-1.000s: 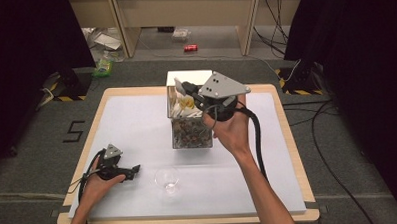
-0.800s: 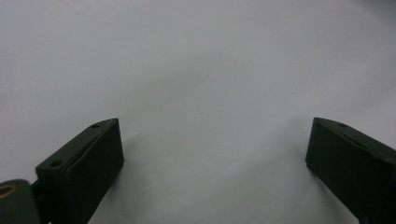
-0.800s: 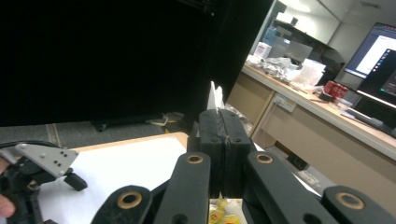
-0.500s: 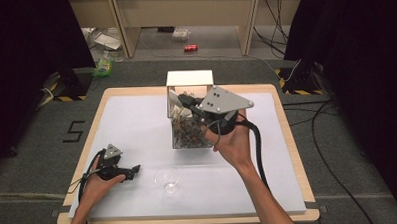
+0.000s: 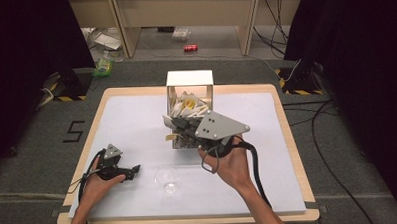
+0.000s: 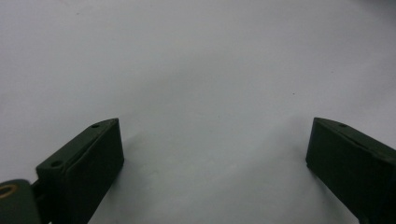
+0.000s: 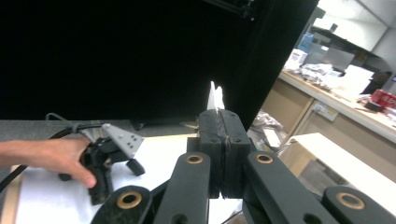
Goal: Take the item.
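Note:
A clear box with a white rim stands at the table's middle, holding several pale packets. My right gripper hovers over the box's near side, jaws pointing left. In the right gripper view it is shut on a thin white packet that sticks out past the tips. A small tan tag hangs just below it. An empty clear glass stands on the white mat in front of the box. My left gripper rests on the mat at the near left, open, with nothing between its jaws.
The table's wooden edge frames the mat. Black curtains stand to both sides. Beyond the table, a wooden bench and floor litter include a red can. The right gripper's cable trails along the forearm.
My right gripper has drawn back from deep over the box toward the near side and lower left, with the white packet in its jaws. The left gripper has stayed still.

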Demonstrator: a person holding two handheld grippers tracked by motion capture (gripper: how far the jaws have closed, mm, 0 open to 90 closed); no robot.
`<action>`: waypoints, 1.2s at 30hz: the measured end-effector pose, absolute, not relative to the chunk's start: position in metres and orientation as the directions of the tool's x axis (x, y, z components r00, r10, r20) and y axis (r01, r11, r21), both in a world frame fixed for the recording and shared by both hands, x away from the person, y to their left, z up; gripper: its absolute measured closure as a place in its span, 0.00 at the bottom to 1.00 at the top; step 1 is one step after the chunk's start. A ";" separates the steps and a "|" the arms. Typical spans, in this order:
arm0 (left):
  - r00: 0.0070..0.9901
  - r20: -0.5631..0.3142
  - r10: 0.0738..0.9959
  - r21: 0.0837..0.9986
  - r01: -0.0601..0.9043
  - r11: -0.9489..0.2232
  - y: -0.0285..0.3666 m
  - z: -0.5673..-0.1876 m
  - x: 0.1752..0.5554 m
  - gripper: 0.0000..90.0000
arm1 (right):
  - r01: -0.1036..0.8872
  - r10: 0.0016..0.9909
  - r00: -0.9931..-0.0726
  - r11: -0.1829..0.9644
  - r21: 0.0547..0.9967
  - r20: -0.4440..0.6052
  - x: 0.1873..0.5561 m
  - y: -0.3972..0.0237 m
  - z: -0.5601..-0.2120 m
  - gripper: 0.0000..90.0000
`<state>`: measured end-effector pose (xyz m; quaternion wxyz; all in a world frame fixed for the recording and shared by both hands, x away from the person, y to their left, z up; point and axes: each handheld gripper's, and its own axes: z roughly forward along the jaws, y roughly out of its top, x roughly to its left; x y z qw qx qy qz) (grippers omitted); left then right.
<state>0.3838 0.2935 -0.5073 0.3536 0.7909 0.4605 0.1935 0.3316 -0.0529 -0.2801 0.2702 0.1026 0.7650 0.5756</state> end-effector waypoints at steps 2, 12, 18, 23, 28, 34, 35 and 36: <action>0.501 -0.019 0.865 0.737 0.591 -0.326 0.293 -0.507 0.384 0.04 | -0.153 0.461 -0.838 0.318 0.936 -0.293 0.330 -0.052 -0.285 1.00; 0.501 -0.019 0.865 0.738 0.591 -0.326 0.293 -0.507 0.384 0.04 | -0.127 0.439 -0.858 0.321 0.938 -0.266 0.326 -0.049 -0.303 1.00; 0.502 -0.019 0.864 0.737 0.591 -0.327 0.294 -0.507 0.384 0.04 | -0.119 0.426 -0.866 0.331 0.936 -0.261 0.323 -0.045 -0.309 1.00; 0.502 -0.020 0.865 0.739 0.590 -0.325 0.294 -0.507 0.384 0.04 | -0.112 0.415 -0.873 0.341 0.933 -0.256 0.322 -0.043 -0.315 1.00; 0.502 -0.020 0.865 0.739 0.590 -0.326 0.294 -0.507 0.384 0.04 | -0.099 0.399 -0.885 0.347 0.933 -0.242 0.319 -0.040 -0.321 1.00; 0.502 -0.020 0.865 0.739 0.590 -0.325 0.294 -0.507 0.384 0.04 | -0.090 0.380 -0.894 0.364 0.927 -0.236 0.315 -0.039 -0.329 1.00; 0.501 -0.022 0.865 0.739 0.591 -0.323 0.294 -0.507 0.384 0.04 | -0.088 0.376 -0.896 0.367 0.926 -0.234 0.314 -0.039 -0.330 1.00; 0.501 -0.022 0.865 0.739 0.591 -0.323 0.294 -0.507 0.384 0.04 | -0.083 0.374 -0.899 0.370 0.925 -0.230 0.313 -0.038 -0.332 1.00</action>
